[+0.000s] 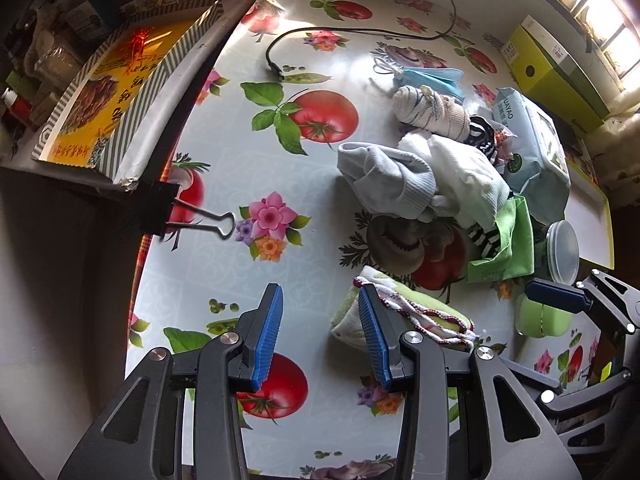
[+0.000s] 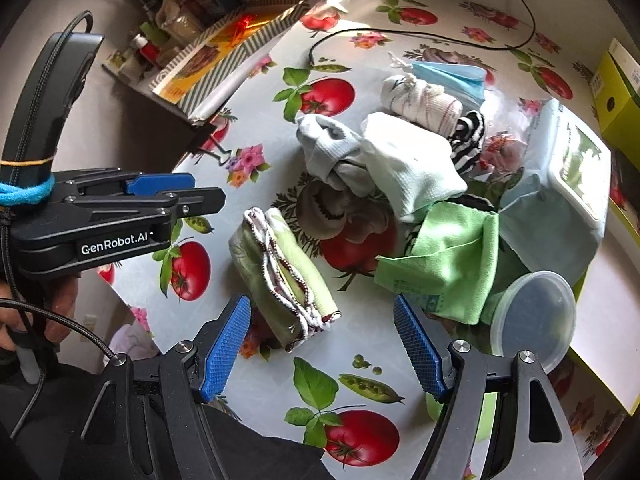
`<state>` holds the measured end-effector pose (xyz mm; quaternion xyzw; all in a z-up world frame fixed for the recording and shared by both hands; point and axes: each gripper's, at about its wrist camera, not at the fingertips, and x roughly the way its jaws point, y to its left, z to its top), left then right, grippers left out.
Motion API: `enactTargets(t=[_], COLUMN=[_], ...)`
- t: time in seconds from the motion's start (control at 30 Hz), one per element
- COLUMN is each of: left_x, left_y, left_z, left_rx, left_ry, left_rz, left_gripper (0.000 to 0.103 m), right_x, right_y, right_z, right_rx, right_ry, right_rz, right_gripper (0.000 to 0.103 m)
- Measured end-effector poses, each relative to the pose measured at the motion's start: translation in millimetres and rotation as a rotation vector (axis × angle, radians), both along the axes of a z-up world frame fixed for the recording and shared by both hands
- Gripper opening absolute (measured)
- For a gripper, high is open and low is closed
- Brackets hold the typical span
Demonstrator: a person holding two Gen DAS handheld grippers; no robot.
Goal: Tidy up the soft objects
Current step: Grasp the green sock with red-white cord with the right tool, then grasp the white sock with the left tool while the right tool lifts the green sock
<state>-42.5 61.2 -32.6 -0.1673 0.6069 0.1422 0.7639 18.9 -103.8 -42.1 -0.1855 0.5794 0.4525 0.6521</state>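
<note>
A folded green and white cloth with a red-trimmed edge [image 2: 284,276] lies on the tomato-print table; it also shows in the left wrist view [image 1: 416,316]. My right gripper [image 2: 322,312] is open and empty, just in front of this cloth. My left gripper [image 1: 320,304] is open and empty, its right finger beside the cloth's left edge; it shows from the side in the right wrist view [image 2: 176,188]. Behind lies a pile: a grey sock [image 2: 328,148], a white cloth [image 2: 412,164], a green microfibre cloth [image 2: 444,268], a rolled striped sock [image 2: 420,100] and a blue face mask [image 2: 452,76].
A wet-wipes pack [image 2: 560,184] and a lidded plastic tub [image 2: 536,320] stand at the right. A black cable [image 1: 360,32] runs across the far table. A binder clip [image 1: 192,216] sticks out at the left edge beside a printed box [image 1: 116,92]. A green box [image 1: 552,68] stands far right.
</note>
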Motion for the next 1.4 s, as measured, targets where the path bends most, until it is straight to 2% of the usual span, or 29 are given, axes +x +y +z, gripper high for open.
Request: enactTargets(t=[0.37,0.43,0.5,0.63,0.67,0.7,0.83,1.27,1.4], left_x=[-22,-23,-23,-18,-16,-13,5,67,86], left_y=[19,22,24,26,27,27,25,15,9], left_z=[-6,-7,-8,-9,-9,-9,-7,-9,-9], left_rx=[-0.021,-0.025,-0.031,-0.046,-0.052,-0.056,-0.080,-0.201,-0.211], left_ry=[0.014,0.016,0.016,0.010,0.006,0.003,-0.018,-0.061,-0.058], left_rz=[0.052,0.057,0.059,0.060,0.058,0.055,0.031,-0.021,-0.033], left_gripper=[0.041,0.041,0.041,0.041,0.041,0.041,0.041,0.041,0.041], right_x=[-15,-17,-19,-19,-17,-15,-1,28,37], right_y=[41,47,52,52,50,48,32,-26,-44], right_z=[-36,-44,-55,-54,-49,-44,-21,22,33], right_rx=[-0.047,-0.062,-0.095,-0.096,-0.087,-0.079,-0.042,0.031,0.044], right_ry=[0.002,0.014,0.025,0.031,0.027,0.021,-0.002,-0.007,-0.022], right_rz=[0.113,0.134,0.153,0.159,0.153,0.144,0.078,-0.159,-0.228], right_gripper=[0.076,0.072,0.053,0.036,0.027,0.024,0.023,0.022,0.022])
